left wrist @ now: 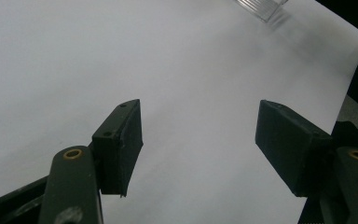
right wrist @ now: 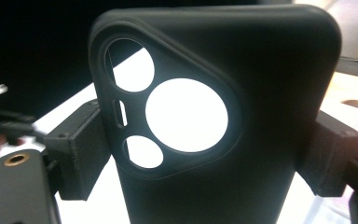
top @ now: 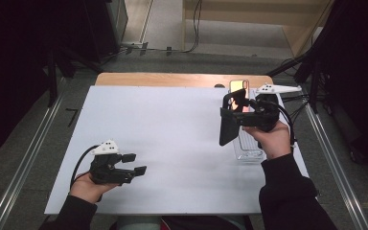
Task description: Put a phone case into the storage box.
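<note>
While my right gripper (top: 231,111) clamped the black phone case (right wrist: 223,116) by its sides above the table (top: 172,143), the case's lower end was cut off in the right gripper view. My left gripper (left wrist: 198,140) stood open, empty, low at the near left; the clear tray (top: 247,143) lay partly hidden behind my right hand.

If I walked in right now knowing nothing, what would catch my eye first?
Probably the black phone case, clamped between the right gripper jaws and lifted above the white table at its far right. Behind it a phone glows orange. The left gripper hovers open and empty at the near left.
</note>
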`<state>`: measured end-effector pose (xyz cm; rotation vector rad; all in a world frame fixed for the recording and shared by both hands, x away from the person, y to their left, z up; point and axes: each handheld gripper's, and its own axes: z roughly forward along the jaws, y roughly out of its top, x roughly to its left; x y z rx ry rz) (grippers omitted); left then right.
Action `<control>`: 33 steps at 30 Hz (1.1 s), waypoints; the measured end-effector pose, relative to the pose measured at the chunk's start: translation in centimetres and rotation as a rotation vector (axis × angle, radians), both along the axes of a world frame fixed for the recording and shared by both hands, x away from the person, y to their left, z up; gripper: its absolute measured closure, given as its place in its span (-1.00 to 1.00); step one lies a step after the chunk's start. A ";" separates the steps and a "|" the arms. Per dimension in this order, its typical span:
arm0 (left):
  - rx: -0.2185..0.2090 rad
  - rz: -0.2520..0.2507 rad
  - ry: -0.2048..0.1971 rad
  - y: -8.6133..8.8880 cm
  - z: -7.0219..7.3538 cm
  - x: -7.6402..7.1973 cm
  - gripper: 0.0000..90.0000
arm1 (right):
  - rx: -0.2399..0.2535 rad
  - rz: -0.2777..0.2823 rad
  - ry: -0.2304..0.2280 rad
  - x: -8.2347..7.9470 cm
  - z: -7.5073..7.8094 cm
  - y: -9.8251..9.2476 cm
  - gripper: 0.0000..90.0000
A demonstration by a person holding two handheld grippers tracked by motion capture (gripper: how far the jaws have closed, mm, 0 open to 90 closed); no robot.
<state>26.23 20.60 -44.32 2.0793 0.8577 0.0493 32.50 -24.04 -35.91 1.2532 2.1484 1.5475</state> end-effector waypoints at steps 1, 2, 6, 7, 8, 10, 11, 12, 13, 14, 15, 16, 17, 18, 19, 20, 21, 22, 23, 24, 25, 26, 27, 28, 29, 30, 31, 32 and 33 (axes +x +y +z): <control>0.004 -0.004 0.000 0.0 0.0 -0.1 -0.28 | -0.005 -0.016 -0.002 0.0 0.0 -0.3 -0.70; 0.006 -0.003 -0.003 0.0 0.0 -0.1 -0.28 | -0.002 -0.030 -0.005 0.0 0.1 -0.5 -0.70; 0.014 0.000 0.002 0.1 -0.1 -0.1 -0.28 | -0.031 -0.094 -0.014 0.1 0.2 -1.4 -0.70; 0.007 0.004 0.009 0.1 -0.1 -0.1 -0.28 | -0.042 -0.112 -0.018 0.1 0.3 -1.6 -0.70; 0.006 0.006 0.011 0.2 -0.1 -0.1 -0.28 | -0.047 -0.126 -0.023 0.1 0.3 -1.8 -0.70; -0.004 0.005 0.007 0.2 0.0 -0.2 -0.28 | -0.049 -0.151 -0.027 0.3 0.3 -2.2 -0.70; -0.003 0.007 0.004 0.3 0.1 -0.2 -0.28 | -0.047 -0.166 -0.024 0.4 0.3 -2.5 -0.70; -0.005 0.005 0.005 0.3 0.1 -0.2 -0.28 | -0.048 -0.185 -0.024 0.6 0.3 -2.7 -0.70; -0.008 0.006 0.002 0.4 0.1 -0.2 -0.28 | -0.053 -0.194 -0.024 0.7 0.2 -2.9 -0.70; -0.006 0.005 0.005 0.4 0.1 -0.2 -0.28 | -0.058 -0.211 -0.021 0.9 0.2 -3.1 -0.70; -0.004 0.006 0.005 0.4 0.1 -0.2 -0.28 | -0.055 -0.220 -0.019 1.1 0.0 -3.3 -0.70; -0.003 0.007 0.006 0.3 0.0 -0.2 -0.28 | -0.054 -0.229 -0.019 1.3 -0.1 -3.4 -0.70; -0.006 0.003 0.010 0.3 0.0 -0.1 -0.28 | -0.057 -0.240 -0.018 1.6 -0.3 -3.5 -0.70; -0.011 0.004 0.009 0.2 0.0 -0.1 -0.28 | -0.064 -0.255 -0.018 1.9 -0.5 -3.6 -0.70; -0.012 0.004 0.007 0.2 0.0 0.0 -0.28 | -0.073 -0.264 -0.014 2.1 -0.7 -3.7 -0.70; -0.015 0.001 0.005 0.1 0.1 0.0 -0.28 | -0.078 -0.277 -0.009 2.4 -0.8 -3.9 -0.70; -0.017 0.001 0.001 0.1 0.1 0.0 -0.28 | -0.083 -0.293 -0.006 2.6 -1.0 -4.1 -0.70; -0.022 0.003 0.003 0.0 0.1 0.1 -0.28 | -0.079 -0.306 -0.005 2.8 -1.2 -4.4 -0.70; -0.022 0.002 0.004 0.0 0.1 0.1 -0.28 | -0.078 -0.316 -0.003 3.0 -1.4 -4.7 -0.70; -0.019 -0.002 0.006 0.0 0.1 0.1 -0.28 | -0.083 -0.329 0.001 3.1 -1.6 -5.0 -0.70; -0.011 -0.004 0.004 0.0 0.0 0.2 -0.28 | -0.082 -0.340 0.006 3.3 -1.8 -5.3 -0.70; -0.011 -0.002 0.005 0.0 0.0 0.1 -0.28 | -0.082 -0.348 0.011 3.4 -2.0 -5.5 -0.70; -0.011 -0.002 0.005 0.0 0.0 0.1 -0.28 | -0.082 -0.351 0.012 3.6 -2.3 -5.7 -0.70; -0.012 -0.002 0.005 0.0 0.0 0.1 -0.28 | -0.080 -0.353 0.010 3.8 -2.5 -5.8 -0.70; -0.013 -0.002 0.006 -0.1 -0.1 0.2 -0.28 | -0.087 -0.357 0.009 4.0 -2.7 -5.8 -0.70; -0.014 -0.001 0.005 -0.1 -0.1 0.2 -0.28 | -0.090 -0.366 0.011 4.2 -2.9 -5.8 -0.70; -0.015 -0.003 0.005 -0.1 -0.1 0.2 -0.28 | -0.087 -0.371 0.014 4.4 -3.1 -5.8 -0.70; -0.016 -0.006 0.006 -0.2 -0.1 0.3 -0.28 | -0.090 -0.375 0.013 4.7 -3.2 -5.7 -0.70; -0.012 -0.010 0.005 -0.3 -0.1 0.3 -0.28 | -0.105 -0.385 0.014 5.0 -3.6 -5.5 -0.70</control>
